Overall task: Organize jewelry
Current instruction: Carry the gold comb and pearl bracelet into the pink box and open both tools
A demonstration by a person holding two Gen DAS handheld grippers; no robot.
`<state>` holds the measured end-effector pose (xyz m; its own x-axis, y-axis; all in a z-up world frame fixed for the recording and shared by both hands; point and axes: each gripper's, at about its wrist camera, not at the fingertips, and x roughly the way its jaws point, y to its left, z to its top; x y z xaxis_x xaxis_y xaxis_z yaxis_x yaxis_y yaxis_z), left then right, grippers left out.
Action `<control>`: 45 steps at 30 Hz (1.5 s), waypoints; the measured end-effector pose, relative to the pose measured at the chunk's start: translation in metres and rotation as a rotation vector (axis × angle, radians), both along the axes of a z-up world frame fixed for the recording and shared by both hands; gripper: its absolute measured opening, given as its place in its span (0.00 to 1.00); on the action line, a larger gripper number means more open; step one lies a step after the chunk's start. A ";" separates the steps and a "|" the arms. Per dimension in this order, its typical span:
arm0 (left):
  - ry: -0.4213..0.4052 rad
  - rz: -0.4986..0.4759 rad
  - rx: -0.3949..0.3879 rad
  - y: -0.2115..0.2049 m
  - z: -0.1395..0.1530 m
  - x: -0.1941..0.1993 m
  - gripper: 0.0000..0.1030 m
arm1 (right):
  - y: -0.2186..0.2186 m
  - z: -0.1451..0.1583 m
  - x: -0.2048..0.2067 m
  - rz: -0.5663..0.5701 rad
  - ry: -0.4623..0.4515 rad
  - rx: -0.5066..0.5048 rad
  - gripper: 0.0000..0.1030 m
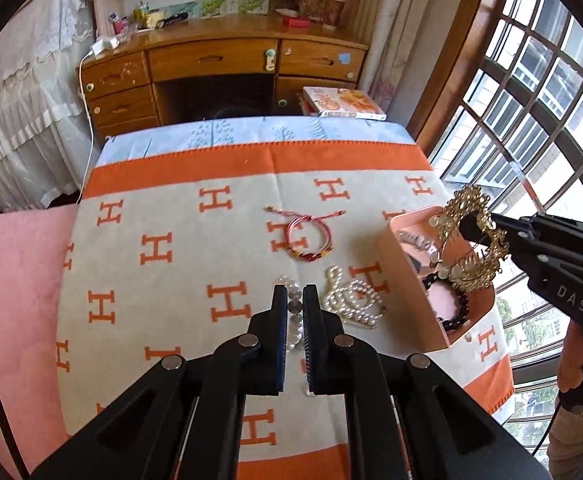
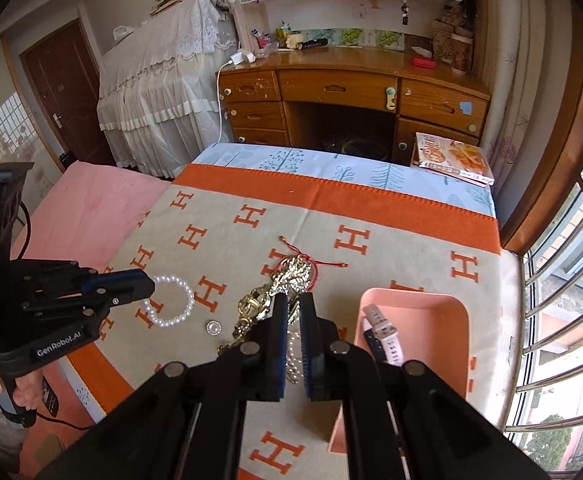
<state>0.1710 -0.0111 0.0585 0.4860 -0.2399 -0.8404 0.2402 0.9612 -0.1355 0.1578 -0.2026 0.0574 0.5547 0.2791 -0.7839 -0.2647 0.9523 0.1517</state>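
My right gripper (image 2: 293,306) is shut on a gold ornate hair ornament (image 1: 471,240) and holds it in the air just above the pink tray (image 1: 415,304); the ornament (image 2: 267,300) hangs left of my fingers. The tray (image 2: 457,312) holds a white watch (image 2: 385,334) and dark beads (image 1: 453,304). My left gripper (image 1: 294,294) is nearly shut around a clear crystal bead bracelet (image 1: 293,300) on the cloth. A pearl necklace (image 1: 351,300) and a red string bracelet (image 1: 309,238) lie on the cloth. A pearl bracelet (image 2: 173,300) shows near the left gripper.
An orange and beige H-patterned cloth (image 1: 179,248) covers the table. A small round pearl brooch (image 2: 213,327) lies on it. A wooden desk (image 1: 219,64) stands behind, a book (image 1: 343,102) at the far right, a window (image 1: 539,100) to the right, pink bedding (image 1: 15,280) to the left.
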 end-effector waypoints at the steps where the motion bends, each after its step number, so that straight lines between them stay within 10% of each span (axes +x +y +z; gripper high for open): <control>1: -0.012 -0.015 -0.004 -0.010 0.007 0.000 0.05 | -0.009 0.001 -0.003 -0.020 -0.005 -0.002 0.06; 7: -0.043 -0.105 0.013 -0.081 0.019 0.008 0.05 | -0.063 -0.009 -0.013 -0.135 0.009 -0.004 0.06; 21: 0.057 -0.205 0.052 -0.188 -0.069 0.040 0.05 | -0.125 -0.047 -0.032 -0.265 0.073 0.011 0.06; 24: 0.072 -0.191 0.054 -0.191 -0.085 0.056 0.13 | -0.123 -0.054 -0.030 -0.258 0.088 0.005 0.06; 28: 0.076 -0.168 0.016 -0.182 -0.090 0.058 0.54 | -0.117 -0.062 -0.025 -0.244 0.112 -0.010 0.06; 45: 0.076 -0.054 -0.102 -0.075 -0.086 0.023 0.56 | -0.084 -0.120 0.040 -0.276 0.309 -0.239 0.10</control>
